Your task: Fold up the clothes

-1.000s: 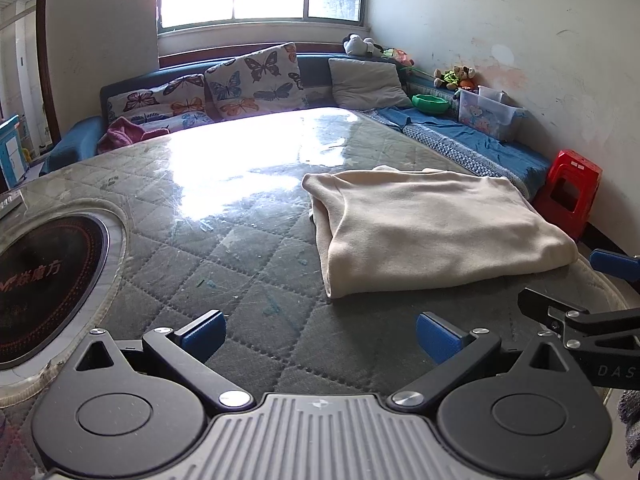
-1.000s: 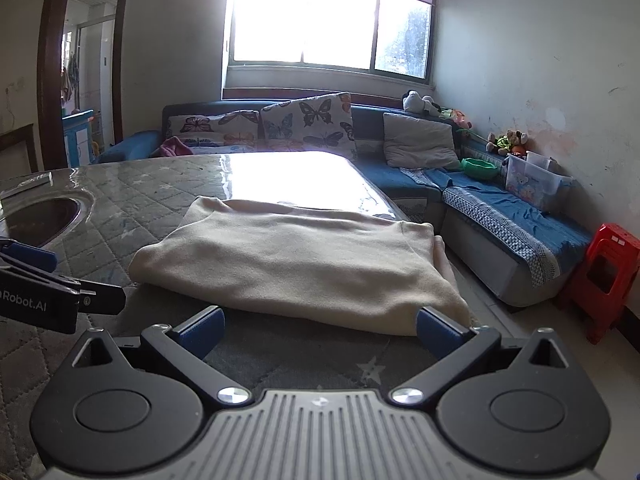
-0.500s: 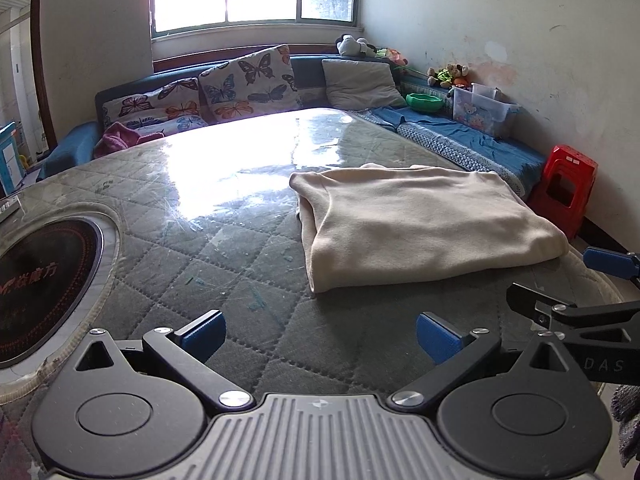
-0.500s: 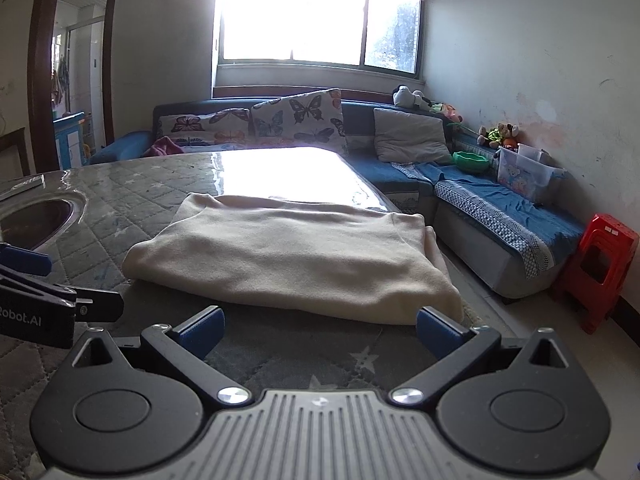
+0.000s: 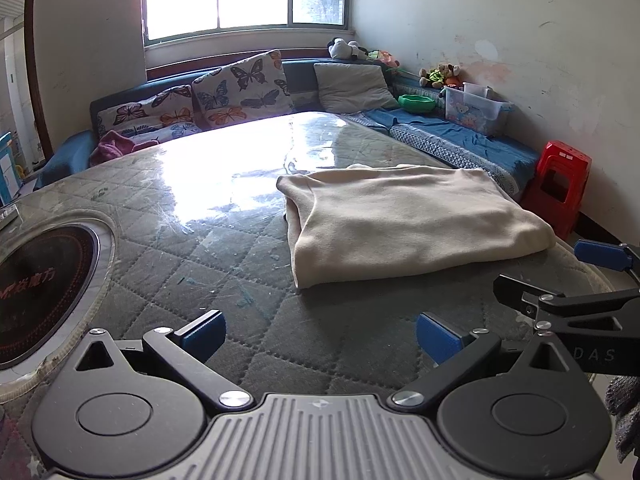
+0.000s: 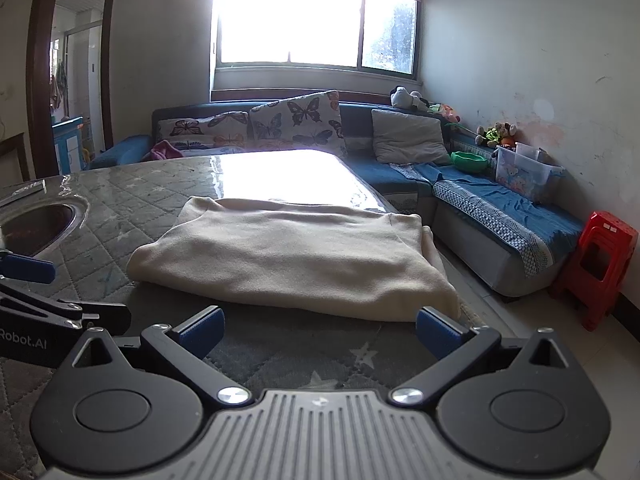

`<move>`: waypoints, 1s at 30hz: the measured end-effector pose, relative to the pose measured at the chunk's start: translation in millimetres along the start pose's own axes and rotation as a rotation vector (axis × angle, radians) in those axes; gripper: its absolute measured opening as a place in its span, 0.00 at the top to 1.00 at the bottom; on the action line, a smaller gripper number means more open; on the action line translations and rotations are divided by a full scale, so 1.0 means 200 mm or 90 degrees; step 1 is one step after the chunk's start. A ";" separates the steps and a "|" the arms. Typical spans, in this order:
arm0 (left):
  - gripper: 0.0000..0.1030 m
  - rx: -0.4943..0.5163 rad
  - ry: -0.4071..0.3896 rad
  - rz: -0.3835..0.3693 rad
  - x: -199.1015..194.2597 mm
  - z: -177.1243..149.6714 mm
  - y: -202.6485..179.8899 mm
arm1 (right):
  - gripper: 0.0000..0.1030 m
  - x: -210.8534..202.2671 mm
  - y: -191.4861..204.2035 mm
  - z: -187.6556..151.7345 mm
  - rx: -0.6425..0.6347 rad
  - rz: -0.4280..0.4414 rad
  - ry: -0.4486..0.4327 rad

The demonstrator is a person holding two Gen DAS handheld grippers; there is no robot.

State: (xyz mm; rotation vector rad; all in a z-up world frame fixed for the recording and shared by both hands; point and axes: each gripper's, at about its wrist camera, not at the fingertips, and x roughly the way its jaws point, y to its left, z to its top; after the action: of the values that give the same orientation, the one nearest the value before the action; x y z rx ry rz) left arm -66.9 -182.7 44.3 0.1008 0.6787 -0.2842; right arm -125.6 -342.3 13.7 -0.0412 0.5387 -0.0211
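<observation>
A cream garment (image 5: pixel 408 220) lies folded into a thick rectangle on the quilted grey table (image 5: pixel 192 264), near its right edge. It also shows in the right wrist view (image 6: pixel 292 256). My left gripper (image 5: pixel 318 336) is open and empty, hovering over the table short of the garment. My right gripper (image 6: pixel 318 332) is open and empty just in front of the garment's near edge. Each gripper shows at the side of the other's view: the right one (image 5: pixel 568 280) and the left one (image 6: pixel 36 292).
A round induction plate (image 5: pixel 36 292) is set into the table at the left. A blue sofa (image 6: pixel 480 216) with butterfly cushions (image 5: pixel 240 88) wraps the back and right. A red stool (image 6: pixel 592 268) and a clear storage box (image 6: pixel 524 176) stand at the right.
Both grippers have drawn back and risen slightly from the folded garment, so it looks a little farther away. The garment has not moved.
</observation>
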 end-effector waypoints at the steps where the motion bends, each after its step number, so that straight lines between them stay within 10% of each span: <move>1: 0.00 0.001 0.000 0.000 0.00 0.00 0.00 | 0.00 0.00 0.00 0.00 0.001 0.000 0.000; 30: 0.00 0.015 0.002 -0.001 -0.01 -0.01 -0.04 | 0.00 -0.01 -0.01 -0.01 0.008 -0.007 0.004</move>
State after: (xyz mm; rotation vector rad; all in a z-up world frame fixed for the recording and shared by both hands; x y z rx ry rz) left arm -72.4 -188.8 43.4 0.1235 0.6780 -0.2940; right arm -128.1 -344.6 13.9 -0.0313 0.5439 -0.0350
